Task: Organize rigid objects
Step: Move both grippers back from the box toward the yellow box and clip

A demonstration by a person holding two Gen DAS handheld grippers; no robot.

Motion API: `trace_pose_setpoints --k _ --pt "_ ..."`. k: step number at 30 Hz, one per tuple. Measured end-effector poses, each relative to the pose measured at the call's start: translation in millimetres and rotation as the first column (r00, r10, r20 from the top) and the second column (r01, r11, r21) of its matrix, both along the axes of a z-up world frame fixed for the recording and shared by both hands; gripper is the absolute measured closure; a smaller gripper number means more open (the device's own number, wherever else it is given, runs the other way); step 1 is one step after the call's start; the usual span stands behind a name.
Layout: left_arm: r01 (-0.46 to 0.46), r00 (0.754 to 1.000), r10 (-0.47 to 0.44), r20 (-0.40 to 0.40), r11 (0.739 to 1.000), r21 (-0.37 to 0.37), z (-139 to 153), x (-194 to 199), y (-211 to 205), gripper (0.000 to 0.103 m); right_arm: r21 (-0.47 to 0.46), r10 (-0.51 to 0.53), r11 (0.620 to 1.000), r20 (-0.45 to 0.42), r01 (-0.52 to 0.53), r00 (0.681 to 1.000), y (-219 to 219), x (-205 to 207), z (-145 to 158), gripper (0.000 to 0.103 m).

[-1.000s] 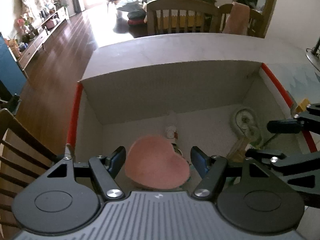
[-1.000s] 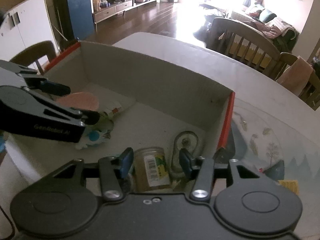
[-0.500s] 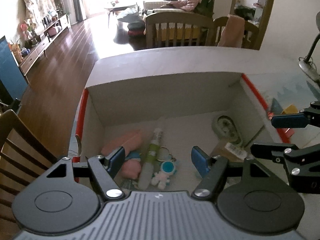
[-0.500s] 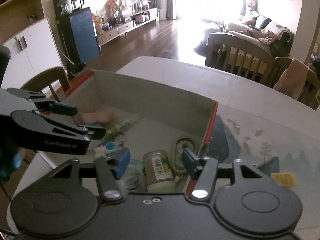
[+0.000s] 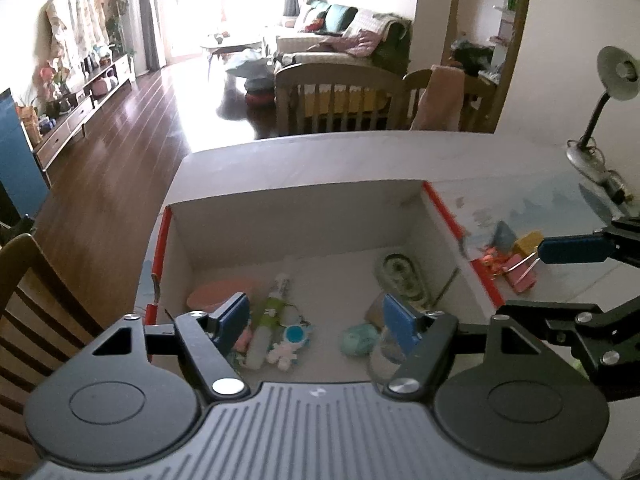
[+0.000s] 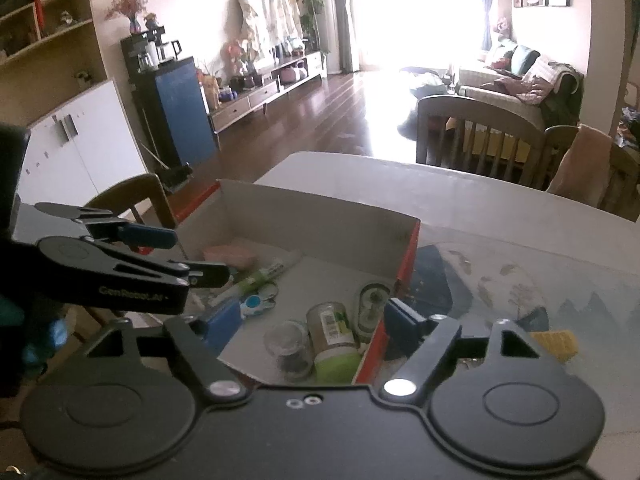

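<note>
A white cardboard box [image 5: 304, 208] with red edges stands on the table. In it lie a pink heart-shaped piece [image 5: 216, 296], a green-and-white tube [image 5: 272, 312], an astronaut keychain [image 5: 290, 344], a teal ball [image 5: 360, 338] and an oval holder [image 5: 400, 276]. My left gripper [image 5: 316, 318] hovers above the box, its jaws opening with nothing held between them. My right gripper [image 6: 314, 320] hangs over the box's right end, jaws also opening and holding nothing. Below it lie a green-lidded jar [image 6: 332, 336] and a clear jar [image 6: 290, 348]. Each gripper shows in the other's view: right gripper [image 5: 560, 280], left gripper [image 6: 188, 256].
Pink binder clips and a yellow item [image 5: 520, 264] lie on the patterned mat right of the box. A desk lamp [image 5: 612, 80] stands at the far right. Wooden chairs [image 5: 336, 100] line the table's far side, and another chair [image 6: 132, 200] is at the left.
Both grippers have risen and drawn back from the box with wider jaws. The pink heart piece left the left jaws and the green-lidded jar left the right jaws; both now lie in the box.
</note>
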State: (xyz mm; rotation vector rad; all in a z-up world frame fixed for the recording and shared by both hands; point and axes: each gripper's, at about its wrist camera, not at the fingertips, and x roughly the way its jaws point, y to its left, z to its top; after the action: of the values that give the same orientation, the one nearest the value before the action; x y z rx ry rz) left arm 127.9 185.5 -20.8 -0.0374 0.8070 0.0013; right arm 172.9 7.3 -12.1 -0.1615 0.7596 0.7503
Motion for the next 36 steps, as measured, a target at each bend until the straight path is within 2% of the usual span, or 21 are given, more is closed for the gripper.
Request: trace_pose_setpoints --k 12,14,18,26,29,36 --pt "0.038 0.998 -0.036 0.055 0.999 -0.034 21 -25 -33 0.018 0.072 -0.017 0.997 0.059 0.013 0.998 -52 -26 17 0.000" --pt "0.040 0.998 -0.037 0.059 0.998 -0.042 22 -27 -41 0.017 0.083 -0.024 0.996 0.066 0.018 0.998 -64 -30 18 0.000" --pt "0.044 0.997 -0.040 0.068 0.997 -0.062 22 -27 -54 0.007 0.087 -0.051 0.995 0.067 0.045 0.996 -86 -34 14 0.000" --pt "0.070 0.993 -0.059 0.100 0.992 -0.107 15 -19 -91 0.004 0.056 -0.131 0.990 0.050 0.129 0.990 -134 -28 -5 0.000" --pt "0.092 0.992 -0.080 0.097 0.987 -0.130 10 -12 -108 0.000 0.034 -0.131 0.991 0.032 0.129 0.991 -149 -25 -16 0.000" --pt "0.106 0.993 -0.098 0.061 0.982 -0.154 -8 3 -148 0.000 -0.019 -0.084 0.996 -0.003 0.084 0.996 -172 -21 -46 0.001"
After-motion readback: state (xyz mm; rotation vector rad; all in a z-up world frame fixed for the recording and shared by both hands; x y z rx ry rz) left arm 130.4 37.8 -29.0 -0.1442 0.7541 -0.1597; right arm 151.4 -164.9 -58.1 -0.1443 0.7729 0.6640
